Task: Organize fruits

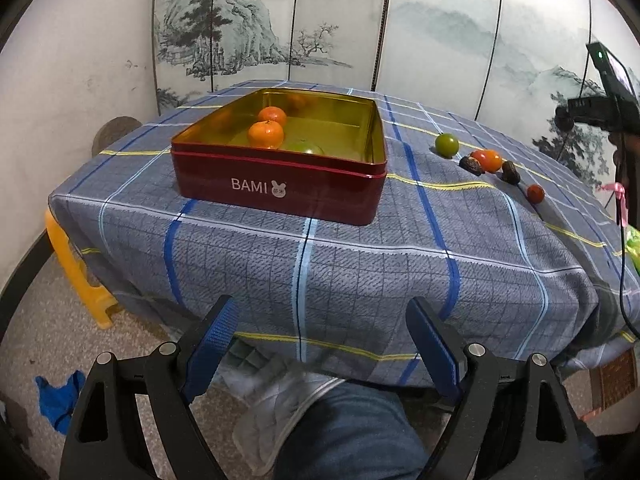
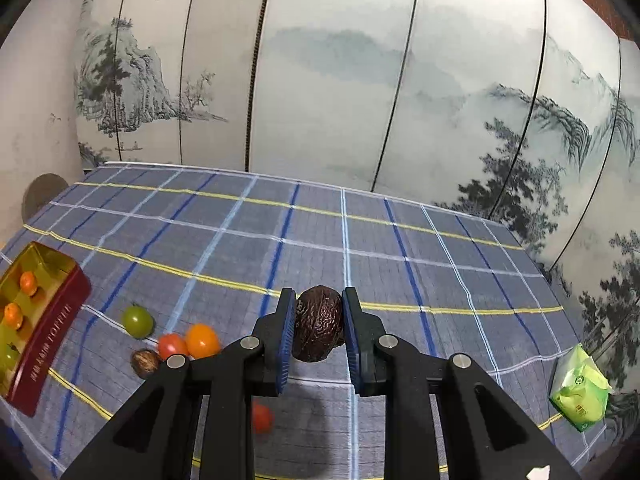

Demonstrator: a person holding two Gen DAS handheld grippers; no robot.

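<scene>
At the left of the plaid-clothed worktop stands the dark red rectangular metal tin with a gold interior. It already holds two orange mandarins and a pale green fruit that is only partly seen. The left hand-held gripper hangs off the near edge of the worktop with its blue pads spread wide and nothing between them. It is well clear of the tin, so it poses little risk as it stands.

To the right of the tin, loose on the cloth, lie a round green fruit, a red tomato-like fruit touching an orange one, a brown wrinkled nut-like piece just beside them, and a small red fruit nearer the camera.

Further right, the right hand-held gripper has its pads closed against the sides of a dark brown wrinkled fruit, pinching it at its widest part. Whether the fruit is lifted or resting on the cloth cannot be told.

Risks, as I judge them: the rough, rounded skin gives the flat pads only a narrow contact, so a quick swing toward the tin could let the fruit twist out and roll. The path to the tin crosses the loose cluster, and a low carry could knock those round pieces off the worktop edge. A release from high above could bounce it against the mandarins.

At the far right sits a green tissue packet, out of the way.
</scene>
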